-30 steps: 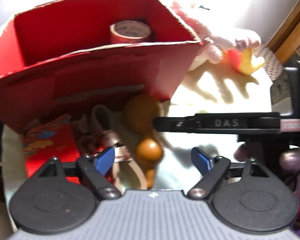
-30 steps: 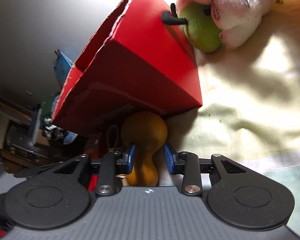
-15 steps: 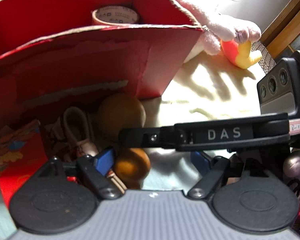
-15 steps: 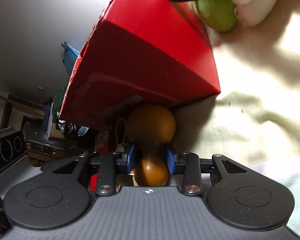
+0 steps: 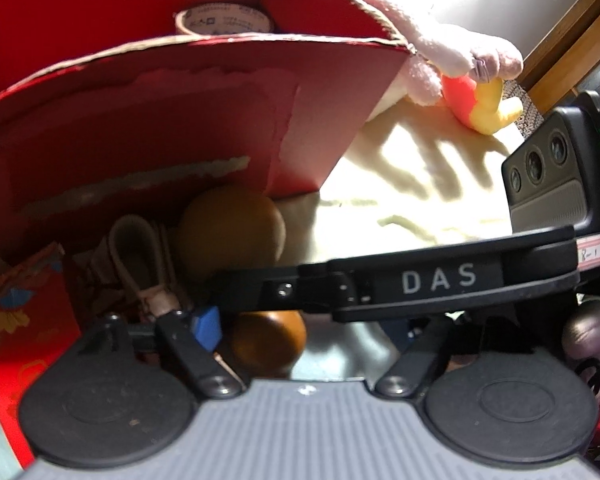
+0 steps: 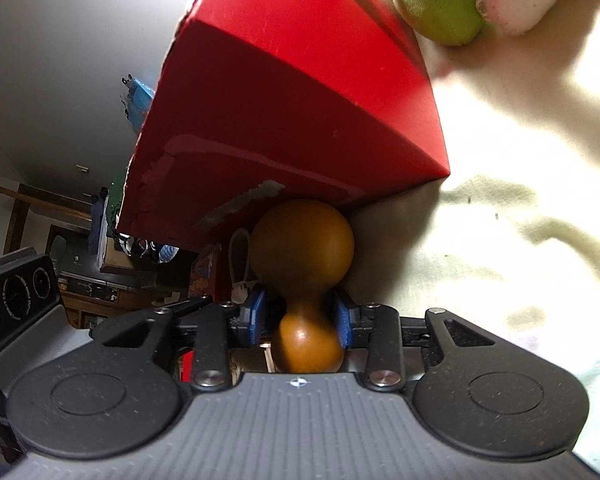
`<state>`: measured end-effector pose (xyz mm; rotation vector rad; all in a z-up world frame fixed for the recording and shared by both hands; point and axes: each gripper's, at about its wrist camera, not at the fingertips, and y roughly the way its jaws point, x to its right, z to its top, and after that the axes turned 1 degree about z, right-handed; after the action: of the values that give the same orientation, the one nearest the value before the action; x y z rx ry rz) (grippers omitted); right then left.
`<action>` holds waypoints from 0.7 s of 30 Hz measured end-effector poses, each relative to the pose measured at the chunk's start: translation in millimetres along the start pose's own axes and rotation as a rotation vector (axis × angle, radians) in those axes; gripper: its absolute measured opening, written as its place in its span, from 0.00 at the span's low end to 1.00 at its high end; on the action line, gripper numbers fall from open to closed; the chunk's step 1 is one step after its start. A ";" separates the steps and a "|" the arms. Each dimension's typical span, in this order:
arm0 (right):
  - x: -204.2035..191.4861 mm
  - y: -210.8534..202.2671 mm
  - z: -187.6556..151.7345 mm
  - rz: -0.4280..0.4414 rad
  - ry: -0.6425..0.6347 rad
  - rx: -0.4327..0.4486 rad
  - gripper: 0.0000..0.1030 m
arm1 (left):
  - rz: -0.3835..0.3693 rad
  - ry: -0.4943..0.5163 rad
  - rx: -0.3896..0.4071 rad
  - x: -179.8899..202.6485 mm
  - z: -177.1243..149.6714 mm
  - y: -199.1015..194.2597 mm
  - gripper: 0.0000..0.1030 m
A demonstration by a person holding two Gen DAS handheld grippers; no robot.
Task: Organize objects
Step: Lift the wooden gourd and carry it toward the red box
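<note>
A brown wooden gourd (image 6: 302, 248) lies on the pale cloth, its big bulb against the foot of the red cardboard box (image 6: 292, 92). My right gripper (image 6: 300, 316) is shut on the gourd where the neck meets the small bulb, a blue pad on each side. In the left wrist view the right gripper's black finger (image 5: 400, 284) crosses above the gourd (image 5: 232, 232). My left gripper (image 5: 304, 326) hangs just over the small bulb, jaws closing and not touching it. Only its left fingertip (image 5: 208, 326) shows. A tape roll (image 5: 224, 20) sits inside the box (image 5: 160, 120).
A looped strap (image 5: 134, 248) and a printed red packet (image 5: 16, 320) lie left of the gourd. A pink plush (image 5: 452, 48) with a red-and-yellow toy (image 5: 480, 100) lies behind the box, a green plush (image 6: 440, 4) beside it. The cloth (image 6: 500, 240) spreads to the right.
The left gripper has come down and closer over the gourd, and its jaws have narrowed. The right gripper has slid forward along the gourd, so its pads now sit at the neck.
</note>
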<state>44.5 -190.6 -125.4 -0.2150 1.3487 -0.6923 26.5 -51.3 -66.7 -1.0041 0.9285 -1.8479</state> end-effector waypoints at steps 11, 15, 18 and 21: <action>6.6 -44.8 -5.0 -0.050 0.044 0.052 0.36 | -0.087 0.050 -0.006 21.0 4.9 -5.1 0.61; 8.5 -67.9 -5.8 -0.067 0.041 0.110 0.35 | -0.113 0.096 0.025 33.1 9.2 -14.2 0.57; 6.7 -81.7 -5.8 -0.078 0.035 0.153 0.35 | -0.147 0.118 0.051 37.4 14.1 -23.9 0.56; -3.3 -96.6 -6.7 -0.085 0.023 0.202 0.35 | -0.177 0.145 0.084 42.1 19.0 -36.7 0.56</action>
<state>5.8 -262.9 -73.8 -0.1033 1.2870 -0.8989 17.5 -78.6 -15.3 -0.9357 0.8616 -2.1134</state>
